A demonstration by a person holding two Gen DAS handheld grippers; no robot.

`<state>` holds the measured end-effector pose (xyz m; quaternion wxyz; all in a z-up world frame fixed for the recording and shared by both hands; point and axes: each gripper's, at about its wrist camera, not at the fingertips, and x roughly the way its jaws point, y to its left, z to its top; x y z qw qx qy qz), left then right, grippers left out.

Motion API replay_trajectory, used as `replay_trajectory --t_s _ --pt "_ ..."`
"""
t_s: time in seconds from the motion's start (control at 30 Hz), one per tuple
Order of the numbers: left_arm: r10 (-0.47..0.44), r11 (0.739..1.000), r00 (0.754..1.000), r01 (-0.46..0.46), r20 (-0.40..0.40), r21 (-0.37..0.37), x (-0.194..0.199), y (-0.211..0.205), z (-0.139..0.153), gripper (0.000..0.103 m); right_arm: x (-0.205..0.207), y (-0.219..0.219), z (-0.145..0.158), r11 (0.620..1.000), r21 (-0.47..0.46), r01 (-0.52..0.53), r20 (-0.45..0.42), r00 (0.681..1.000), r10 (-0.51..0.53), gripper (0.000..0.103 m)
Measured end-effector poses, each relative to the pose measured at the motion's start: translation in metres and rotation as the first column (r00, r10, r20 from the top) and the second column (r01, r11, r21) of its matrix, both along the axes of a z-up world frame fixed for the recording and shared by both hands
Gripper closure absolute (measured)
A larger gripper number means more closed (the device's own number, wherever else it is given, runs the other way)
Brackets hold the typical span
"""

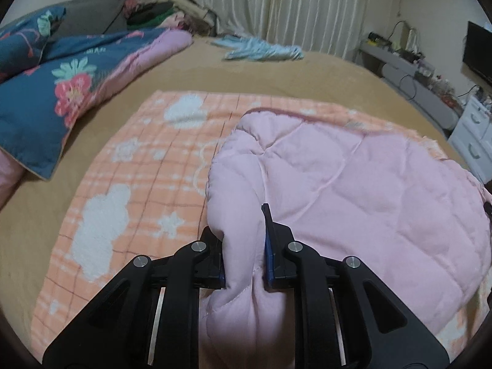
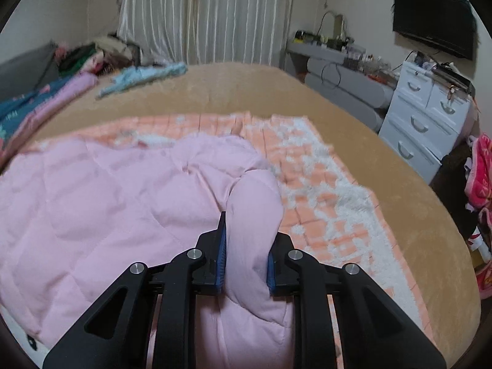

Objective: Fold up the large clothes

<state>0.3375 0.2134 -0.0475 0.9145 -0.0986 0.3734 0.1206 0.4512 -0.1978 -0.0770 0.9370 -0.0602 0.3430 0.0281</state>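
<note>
The place was a home bedroom: a bed [image 2: 399, 203], curtains [image 2: 196, 15], wall-mounted television [image 2: 433, 27] and white drawer unit [image 2: 427, 117] were present.

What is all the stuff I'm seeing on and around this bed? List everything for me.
quilted garment: one, pale pink, on the checked blanket, pinched at both near corners
checked blanket: one, orange and white, spread on the bed
bed cover: one, tan, under everything
floral quilt: one, dark blue with pink lining, bunched at the bed's left
striped cloth: one, light blue, far side of the bed
curtain: one, cream, back wall
drawer unit: one, white, right of the bed
television: one, black, on the right wall
left gripper: black, blue-padded fingers shut on the garment
right gripper: same, shut on the garment
</note>
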Motion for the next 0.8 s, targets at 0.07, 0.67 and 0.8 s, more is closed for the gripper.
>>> replay_trajectory --t_s 0.07,0.67,0.8 --pt "0.001 1.000 1.000 -0.001 -0.013 0.000 0.006 0.003 -0.008 0.092 0.008 0.003 -0.013 1.000 -0.022 0.004 -0.038 0.999 -0.005 0.084" --pt "0.036 0.999 0.998 -0.035 -0.058 0.028 -0.012 0.008 0.005 0.048 -0.032 -0.037 -0.001 0.964 0.241 0.114 -0.086 0.992 -0.096 0.009" --pt "0.042 0.999 0.998 -0.041 -0.043 0.026 -0.031 0.005 0.017 0.037 -0.063 -0.043 0.009 0.952 0.295 0.083 -0.060 0.996 -0.068 0.006"
